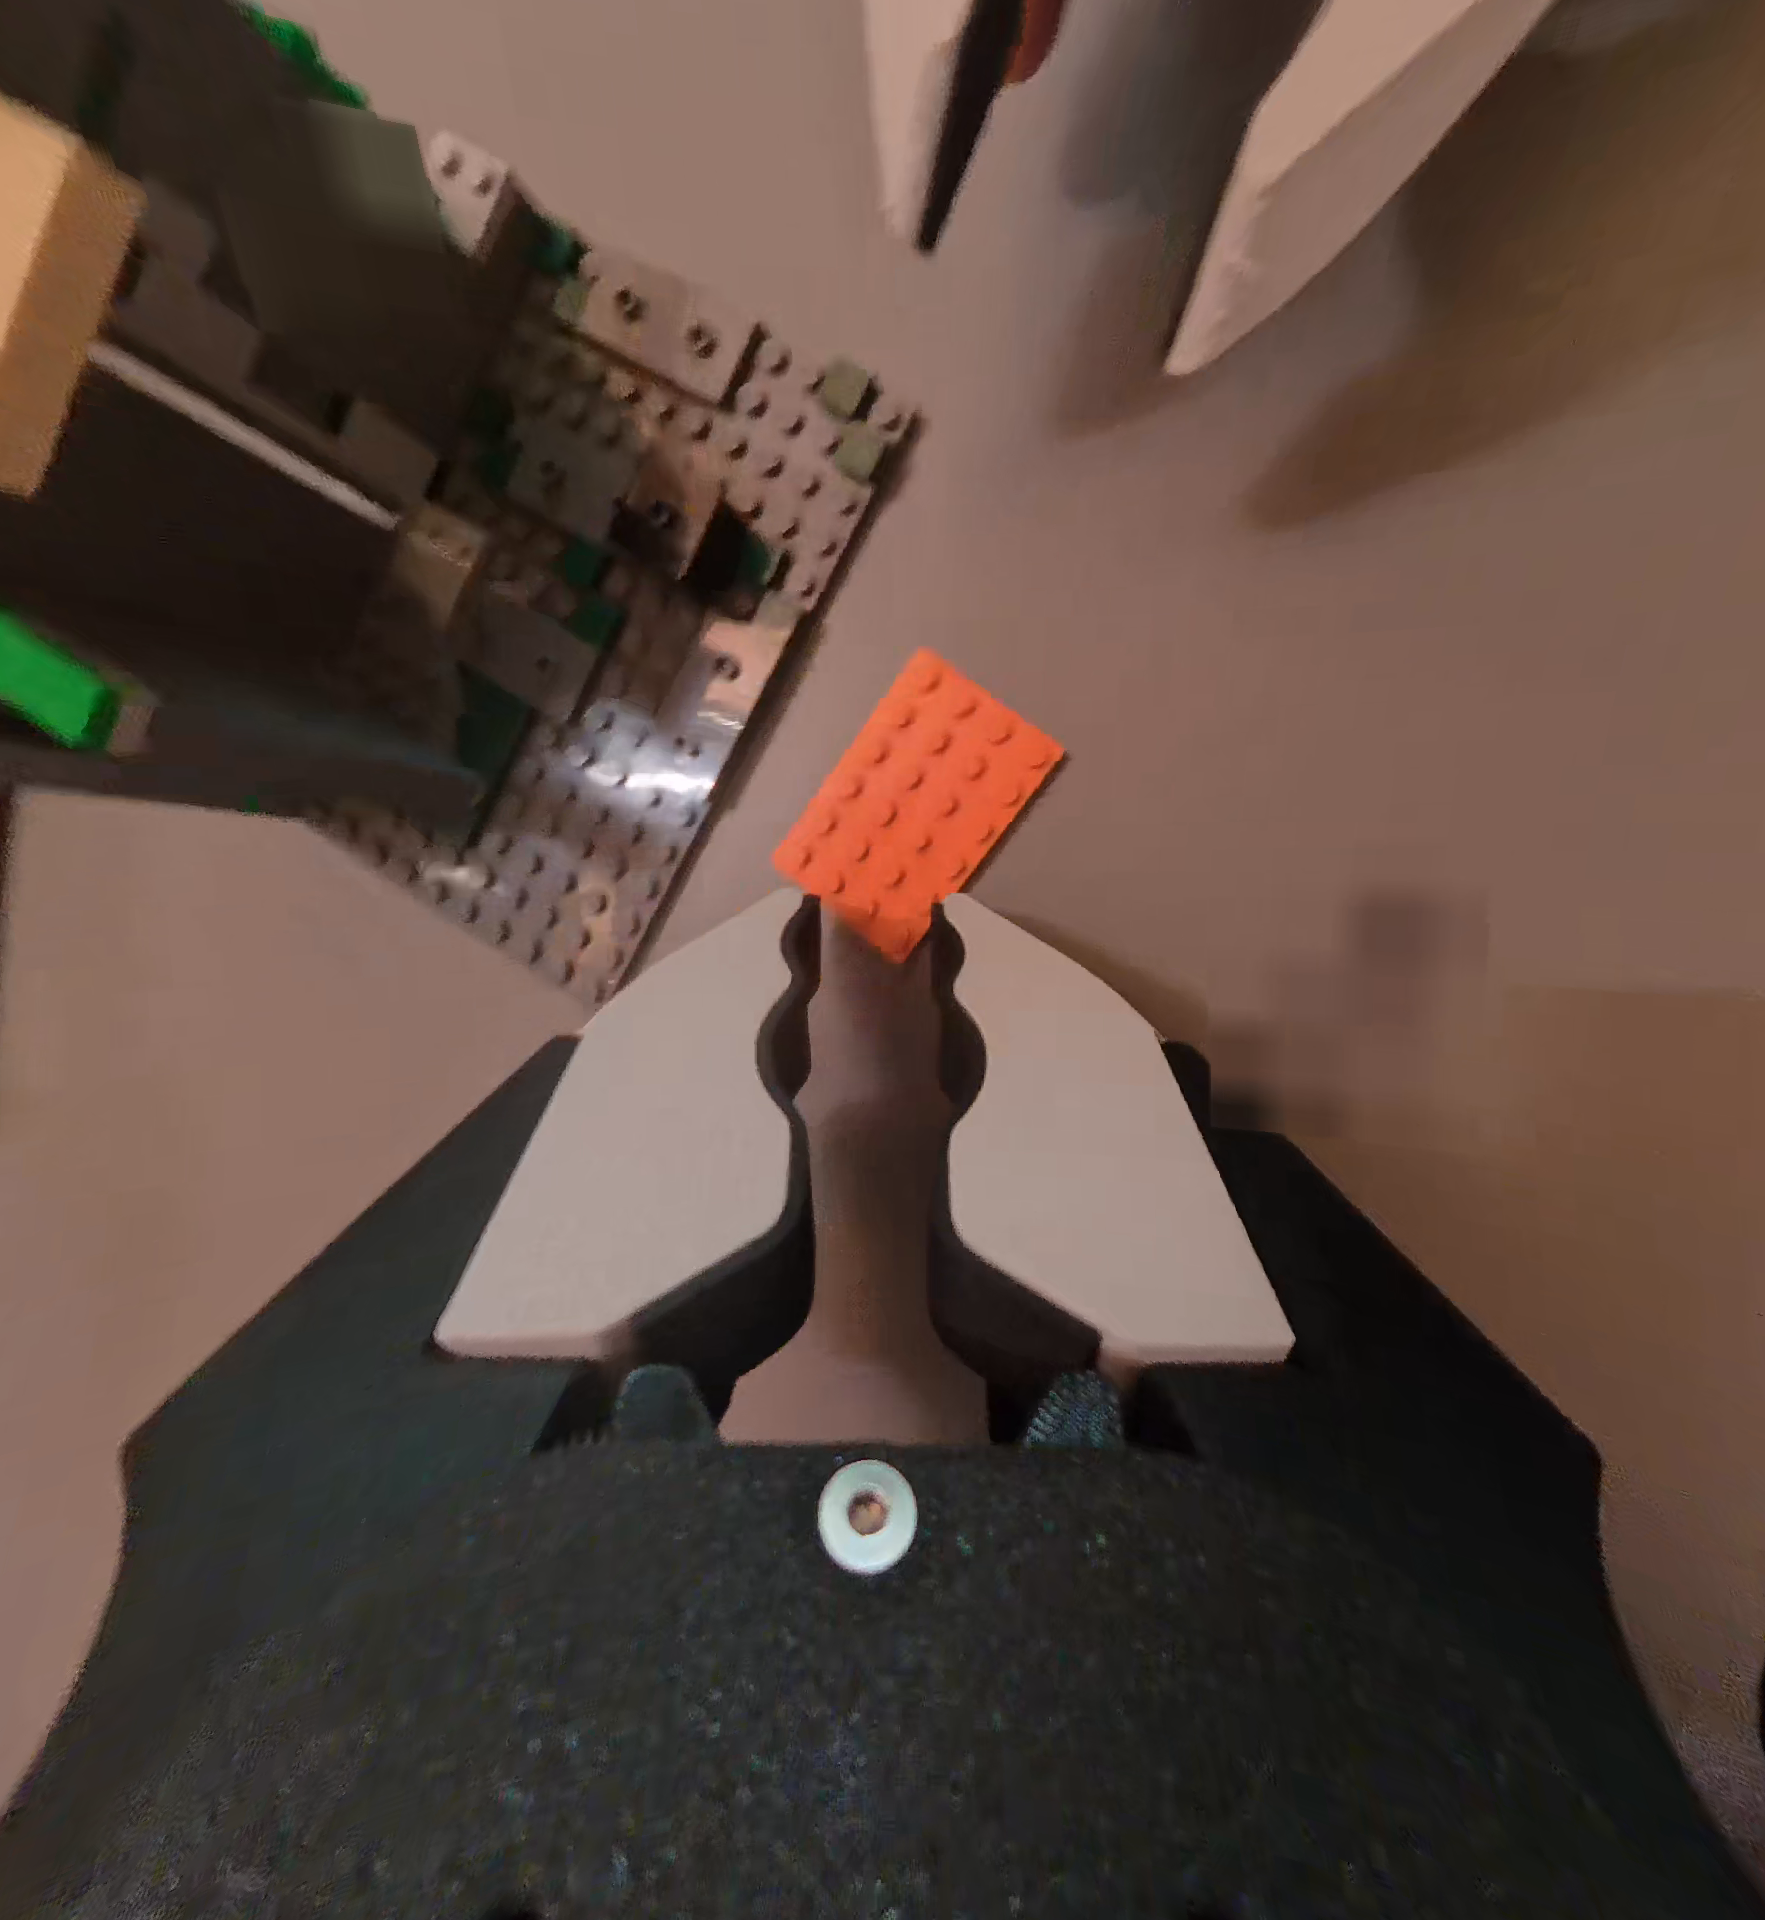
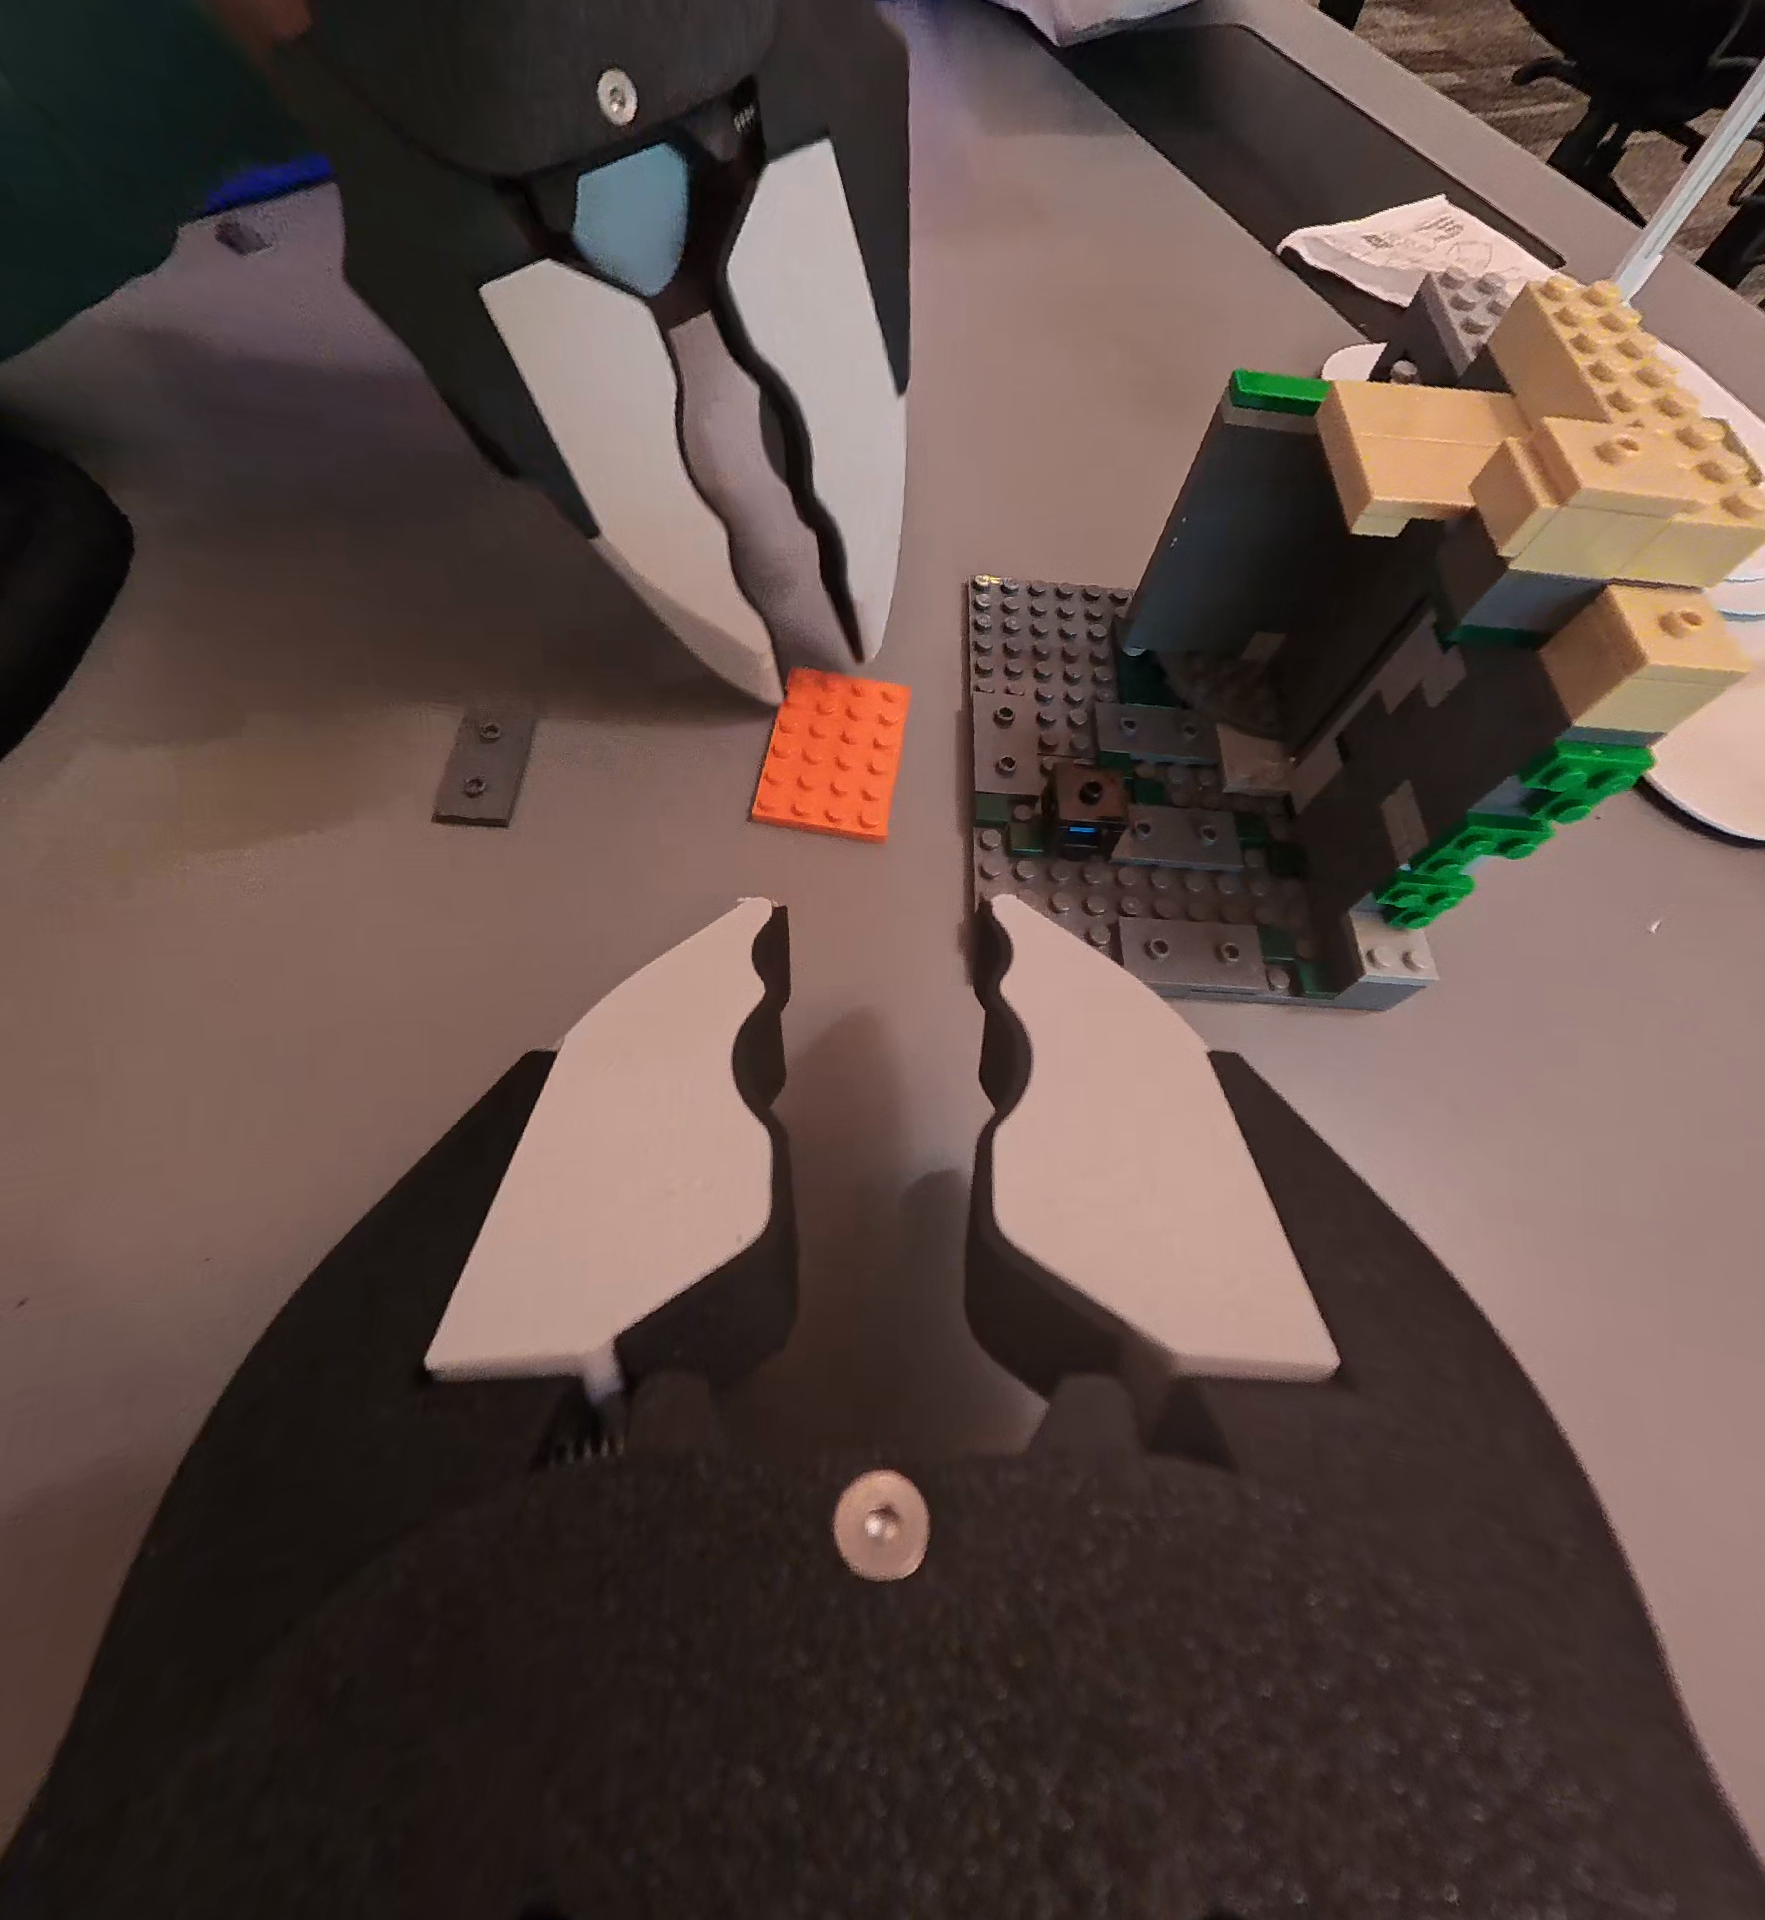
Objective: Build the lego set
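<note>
Orange plate on table, left gripper fingers narrowly parted at its edge, right gripper fingers apart, empty

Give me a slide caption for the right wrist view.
Left gripper reaches the orange plate lying beside the Lego build; right gripper open.

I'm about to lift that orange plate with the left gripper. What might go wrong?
1. The orange plate lies flat on the table; the left gripper sits at one narrow end, so it may skid or pivot away.
2. The tall build stands close beside it; a swing could knock it.
3. The right gripper hovers nearby, open.
</note>
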Available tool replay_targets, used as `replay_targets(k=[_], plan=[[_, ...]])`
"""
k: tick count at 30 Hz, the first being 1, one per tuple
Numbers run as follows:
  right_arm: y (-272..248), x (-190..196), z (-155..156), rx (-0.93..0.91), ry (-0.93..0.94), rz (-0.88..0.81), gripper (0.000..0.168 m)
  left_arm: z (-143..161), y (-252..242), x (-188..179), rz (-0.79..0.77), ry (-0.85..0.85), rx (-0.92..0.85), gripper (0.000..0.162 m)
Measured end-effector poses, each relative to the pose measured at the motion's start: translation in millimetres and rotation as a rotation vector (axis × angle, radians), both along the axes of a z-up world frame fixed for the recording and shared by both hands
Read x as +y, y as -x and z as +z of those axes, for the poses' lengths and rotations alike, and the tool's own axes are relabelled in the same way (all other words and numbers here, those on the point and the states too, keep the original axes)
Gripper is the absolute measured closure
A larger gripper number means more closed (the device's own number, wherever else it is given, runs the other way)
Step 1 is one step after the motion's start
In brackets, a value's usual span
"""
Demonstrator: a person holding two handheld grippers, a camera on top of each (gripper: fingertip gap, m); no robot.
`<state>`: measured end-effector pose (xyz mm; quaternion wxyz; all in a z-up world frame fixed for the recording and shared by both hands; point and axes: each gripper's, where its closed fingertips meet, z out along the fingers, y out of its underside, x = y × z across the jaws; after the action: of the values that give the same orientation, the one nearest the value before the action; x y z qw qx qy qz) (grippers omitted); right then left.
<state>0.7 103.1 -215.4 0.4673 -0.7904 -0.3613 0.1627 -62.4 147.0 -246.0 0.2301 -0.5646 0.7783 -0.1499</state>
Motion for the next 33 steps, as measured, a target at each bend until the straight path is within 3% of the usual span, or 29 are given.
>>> replay_targets(k=[4, 10, 14, 18, 23, 28, 33], plan=[[0, 0, -1, 0.000, 0.002, 0.001, 0.135, 5, 7, 22, 0.087, -0.069, -0.025, 0.142], [5, 1, -1, 0.038, 0.029, -0.023, 0.134, 18, 4, 18, 0.170, -0.028, -0.102, 0.134], [17, 8, -3, 0.078, 0.101, -0.100, 0.122, 26, 4, 18, 0.254, 0.000, -0.186, 0.131], [28, 17, -16, -0.014, 0.131, -0.141, 0.115, 31, 13, 22, 0.353, -0.015, -0.254, 0.131], [40, 27, -23, -0.090, 0.163, -0.134, 0.119, 29, 24, 29, 0.419, -0.052, -0.334, 0.135], [45, 31, -26, -0.156, 0.186, -0.116, 0.134, 24, 27, 36, 0.455, -0.002, -0.414, 0.139], [41, 34, -31, -0.192, 0.251, -0.125, 0.129, 28, 31, 43, 0.456, -0.019, -0.461, 0.139]])
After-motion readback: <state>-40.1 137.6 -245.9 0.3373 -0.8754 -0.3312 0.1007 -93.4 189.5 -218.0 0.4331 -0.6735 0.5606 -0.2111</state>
